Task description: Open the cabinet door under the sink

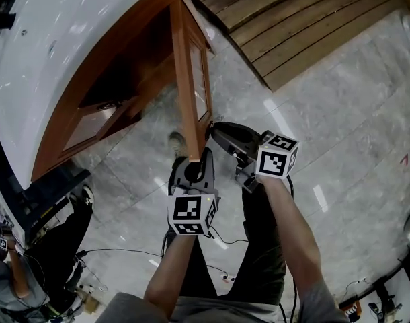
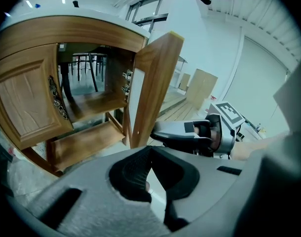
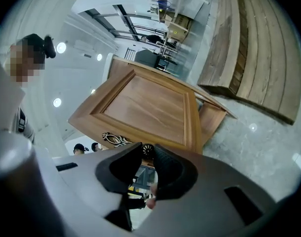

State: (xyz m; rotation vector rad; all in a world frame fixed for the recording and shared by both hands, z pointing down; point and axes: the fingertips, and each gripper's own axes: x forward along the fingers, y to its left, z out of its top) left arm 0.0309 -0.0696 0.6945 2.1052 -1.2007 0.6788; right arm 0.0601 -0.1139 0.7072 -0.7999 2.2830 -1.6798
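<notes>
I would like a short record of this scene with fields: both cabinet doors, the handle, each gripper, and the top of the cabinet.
open door: stands wide open, its edge toward the person
closed door: shut, with ornate handle on its inner edge
door handle: ornate metal, its end between the right gripper's fingers
right gripper: at the open door's free edge, appears closed on the door handle
left gripper: fingers together, nothing between them, low beside the open door
countertop: white, curved
</notes>
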